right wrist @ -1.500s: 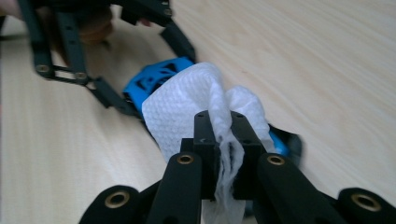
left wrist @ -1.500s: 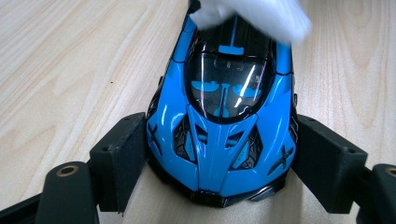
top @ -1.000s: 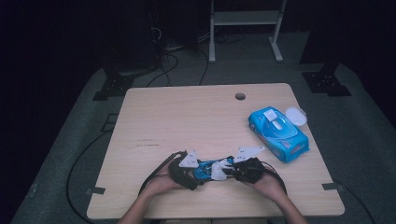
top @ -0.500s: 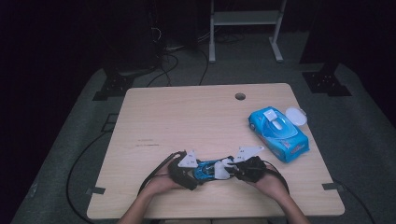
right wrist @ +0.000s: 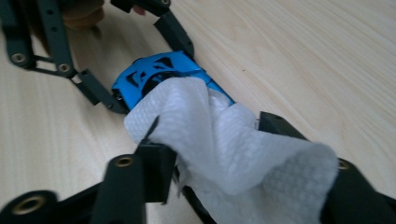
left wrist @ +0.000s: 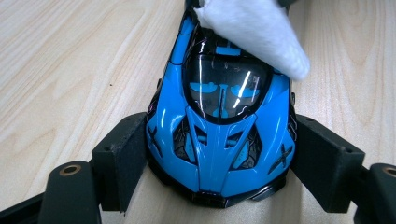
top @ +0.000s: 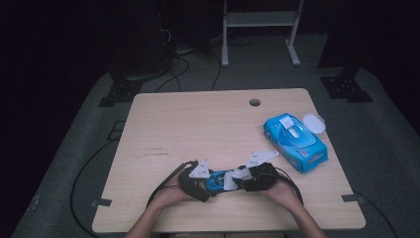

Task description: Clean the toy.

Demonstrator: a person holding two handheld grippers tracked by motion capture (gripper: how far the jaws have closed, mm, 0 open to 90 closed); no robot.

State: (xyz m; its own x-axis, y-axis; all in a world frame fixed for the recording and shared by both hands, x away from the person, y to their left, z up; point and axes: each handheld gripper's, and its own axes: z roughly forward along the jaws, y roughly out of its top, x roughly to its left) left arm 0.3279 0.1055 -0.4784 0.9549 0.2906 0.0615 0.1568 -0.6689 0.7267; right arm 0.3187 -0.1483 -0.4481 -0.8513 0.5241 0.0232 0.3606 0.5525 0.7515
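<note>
wooden table (top: 198,124) | blue toy car (left wrist: 219,121) clamped in left claw (left wrist: 219,154)

a blue wipes pack (top: 295,142) lies on the wooden table (top: 198,124), well right, with a white lid (top: 313,123) just beside it.

Both forearms enter from the near edge of the high view and converge, each hand holding a claw low over the table, the two claws pointing toward each other. The left claw (top: 210,184) has its jaws pressed flat against both flanks of the toy car (left wrist: 219,135), gripping it by the nose. The right claw (top: 236,181) has just been opening: its jaws stand apart with the white wipe (right wrist: 233,144) draped loosely between them, one pad touching the wipe's edge without clamping.
</note>
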